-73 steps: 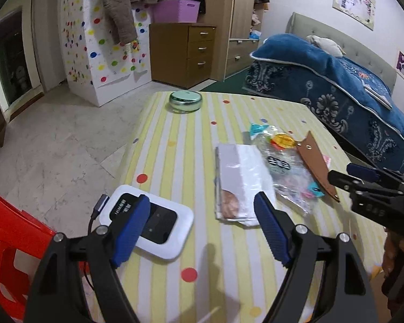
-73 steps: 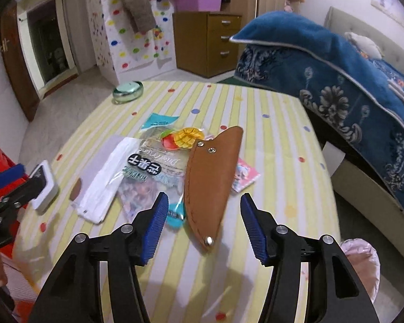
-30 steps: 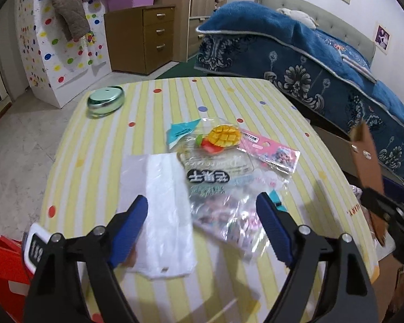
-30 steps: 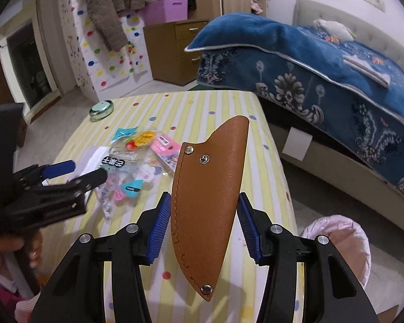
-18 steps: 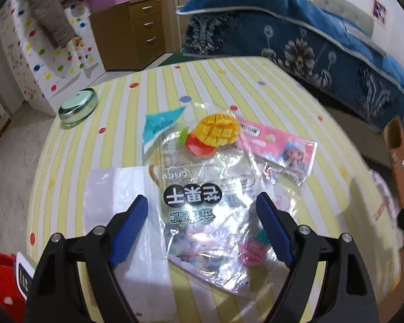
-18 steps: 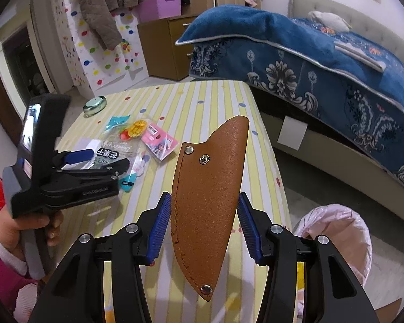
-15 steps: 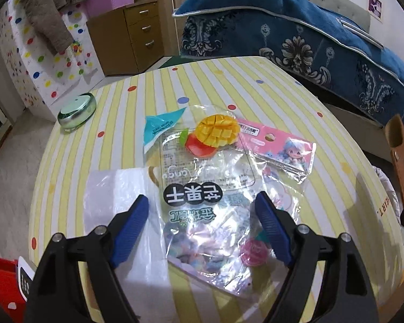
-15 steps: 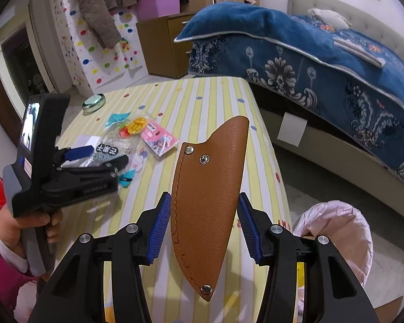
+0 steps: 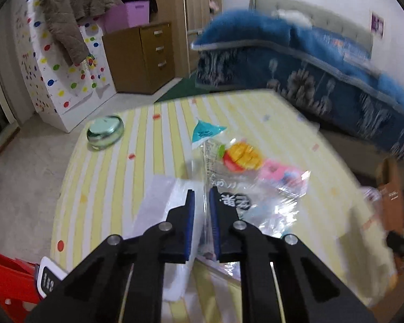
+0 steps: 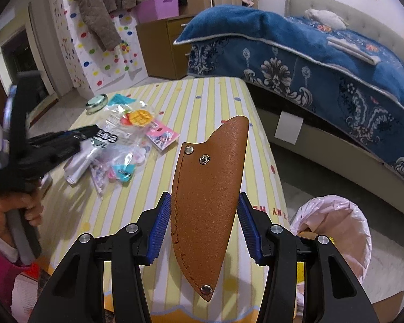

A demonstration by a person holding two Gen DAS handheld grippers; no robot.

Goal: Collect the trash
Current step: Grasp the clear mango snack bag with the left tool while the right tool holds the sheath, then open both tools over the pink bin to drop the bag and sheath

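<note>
Crinkly clear wrapper [image 9: 258, 202], stiff tapered leather sheath [image 10: 210, 188]

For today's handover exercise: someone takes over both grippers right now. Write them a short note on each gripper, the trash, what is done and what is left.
Left gripper: shut on the clear snack wrapper, over the table.
Right gripper: shut on the brown leather sheath, held upright beyond the table's edge, near the pink-lined bin.
On the table: white wrapper, pink packet, teal scrap.
Done: two pieces gripped; neither is in the bin yet.
Left: bin both, then collect the rest.
</note>
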